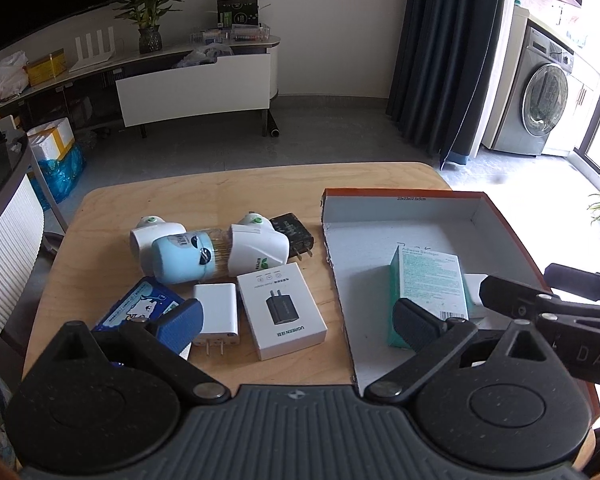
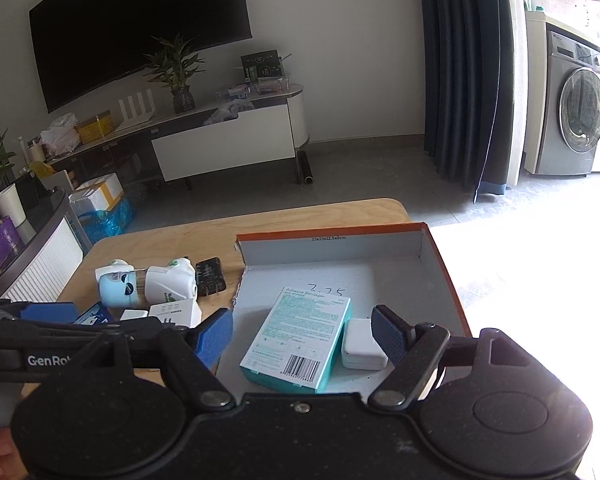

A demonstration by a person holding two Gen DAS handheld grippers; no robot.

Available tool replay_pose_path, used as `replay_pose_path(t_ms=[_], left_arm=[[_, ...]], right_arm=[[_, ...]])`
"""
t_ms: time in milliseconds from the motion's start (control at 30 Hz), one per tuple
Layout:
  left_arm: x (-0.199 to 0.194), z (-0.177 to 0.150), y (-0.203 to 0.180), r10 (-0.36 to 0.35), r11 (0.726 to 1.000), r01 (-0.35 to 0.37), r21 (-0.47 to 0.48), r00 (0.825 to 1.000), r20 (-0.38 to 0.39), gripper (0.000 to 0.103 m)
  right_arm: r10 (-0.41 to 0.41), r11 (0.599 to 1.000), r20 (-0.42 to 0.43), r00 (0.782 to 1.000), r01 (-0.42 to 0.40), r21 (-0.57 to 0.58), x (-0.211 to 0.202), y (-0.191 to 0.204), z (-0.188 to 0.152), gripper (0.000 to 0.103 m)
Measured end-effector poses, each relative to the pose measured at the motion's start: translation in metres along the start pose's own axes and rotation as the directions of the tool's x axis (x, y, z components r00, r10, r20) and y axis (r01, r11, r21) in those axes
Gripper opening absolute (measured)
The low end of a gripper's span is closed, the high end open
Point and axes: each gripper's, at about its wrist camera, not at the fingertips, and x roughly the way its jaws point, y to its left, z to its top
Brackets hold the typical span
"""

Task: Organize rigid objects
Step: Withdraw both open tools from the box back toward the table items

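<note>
Left tool (image 1: 298,322): fingers spread to full width, nothing between them; it hangs over the wooden surface (image 1: 220,192) at the near left edge of the orange-rimmed box (image 1: 404,194). Right tool (image 2: 305,330): fingers spread wide, gripping nothing; it hangs over the box interior.

Box contents: a teal carton (image 2: 298,346) lies flat, and a small white case (image 2: 362,344) lies touching its right side. The right wrist view shows the case whole; the left wrist view shows only a sliver of it behind the right tool's arm.

Outside the box, seen clearly in the left wrist view alone: two white plug-in units (image 1: 256,246), a pale blue cylinder (image 1: 184,254) lying between them, a black plug adapter (image 1: 292,232), a white charger (image 1: 216,312), a white retail carton (image 1: 282,310) and a blue packet (image 1: 140,306). The right wrist view shows this group partly, behind the left tool.

Legible writing: "Adhesive Bandages" on the teal carton; "UGREEN" on the white retail carton; "33x23x12.5x5cm" on the box's far wall; handwritten digits, uncertain, on the box floor; "GenRo", cut off, on the left tool.
</note>
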Motion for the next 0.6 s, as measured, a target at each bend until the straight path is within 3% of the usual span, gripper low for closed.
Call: replay_pose_path(t_ms=[600], left_arm=[[-0.015,-0.023,0.059,0.041,0.996,-0.042,-0.077,0.999,-0.012,0.103]], right_arm=[[0.102,0.991,-0.062,0.993,-0.107,-0.079,0.006,0.058,-0.014,0.09]])
